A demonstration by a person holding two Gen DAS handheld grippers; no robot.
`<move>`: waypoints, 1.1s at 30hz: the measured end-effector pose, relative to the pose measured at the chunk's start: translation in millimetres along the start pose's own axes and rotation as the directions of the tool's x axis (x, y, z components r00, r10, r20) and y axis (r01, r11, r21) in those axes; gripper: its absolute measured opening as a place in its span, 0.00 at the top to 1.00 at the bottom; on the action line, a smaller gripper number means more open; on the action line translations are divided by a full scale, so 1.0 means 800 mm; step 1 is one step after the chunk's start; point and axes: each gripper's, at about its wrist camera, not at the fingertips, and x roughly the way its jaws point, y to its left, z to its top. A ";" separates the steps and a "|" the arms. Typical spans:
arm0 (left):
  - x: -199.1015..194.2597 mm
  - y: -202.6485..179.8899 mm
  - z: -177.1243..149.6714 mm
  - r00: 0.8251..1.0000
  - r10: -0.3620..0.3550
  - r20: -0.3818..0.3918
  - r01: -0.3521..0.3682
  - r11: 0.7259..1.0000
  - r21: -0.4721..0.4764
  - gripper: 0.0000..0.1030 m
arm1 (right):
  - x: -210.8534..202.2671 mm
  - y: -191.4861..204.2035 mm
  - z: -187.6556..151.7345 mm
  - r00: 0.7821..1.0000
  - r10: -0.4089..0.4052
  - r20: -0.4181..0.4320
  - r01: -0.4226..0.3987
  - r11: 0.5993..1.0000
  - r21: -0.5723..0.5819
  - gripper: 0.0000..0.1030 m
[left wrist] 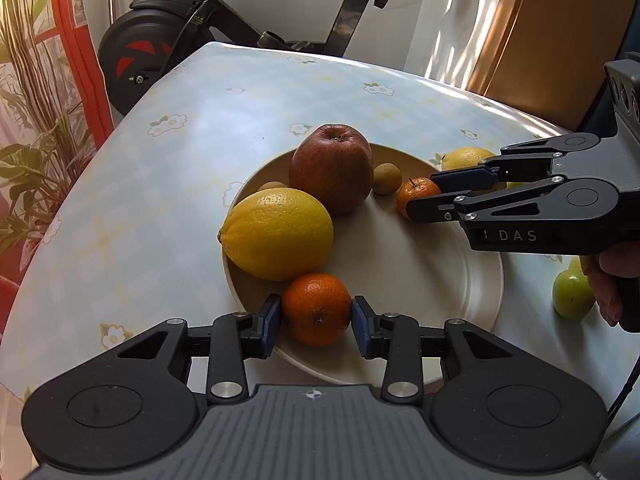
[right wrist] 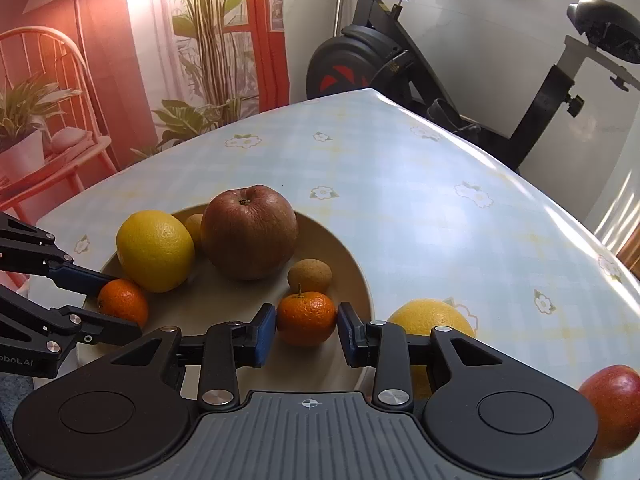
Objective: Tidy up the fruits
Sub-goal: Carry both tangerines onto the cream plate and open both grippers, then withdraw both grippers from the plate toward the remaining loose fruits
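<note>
- our left gripper (left wrist: 317, 320) clasps a mandarin (left wrist: 317, 308) at the plate's (left wrist: 460, 312) near rim; pads touch both sides.
- our right gripper (right wrist: 307, 330) brackets a stemmed mandarin (right wrist: 306, 319), slim gaps showing, so unclenched, we judge.
- risk: either round fruit could roll, nudging the lemon (left wrist: 277, 234) or apple (left wrist: 331, 168).
- a second lemon (right wrist: 432, 318), a red apple (right wrist: 614, 410) and a green fruit (left wrist: 572, 294) wait off the plate.
- glossy flowered tablecloth (right wrist: 400, 184); exercise bike (right wrist: 360, 64) beyond the table's far edge.

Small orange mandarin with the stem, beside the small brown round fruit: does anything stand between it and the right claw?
No. The small orange mandarin sits between the right claw's blue pads, over the beige round plate; nothing visible is between them.
</note>
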 end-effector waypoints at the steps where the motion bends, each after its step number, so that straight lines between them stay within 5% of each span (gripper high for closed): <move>1: -0.001 -0.001 -0.001 1.000 0.002 0.001 -0.002 1.000 -0.001 0.61 | -0.001 -0.001 -0.001 1.000 0.000 0.001 0.000 1.000 0.004 0.69; 19: -0.017 -0.016 0.000 0.999 0.020 0.029 -0.020 1.000 0.014 0.49 | -0.043 -0.007 -0.016 0.996 0.002 0.085 -0.008 0.997 0.073 0.68; 33: -0.037 -0.044 0.003 0.995 0.027 0.092 -0.031 0.999 0.044 0.47 | -0.118 -0.023 -0.073 0.965 -0.121 0.234 0.062 0.967 0.246 0.68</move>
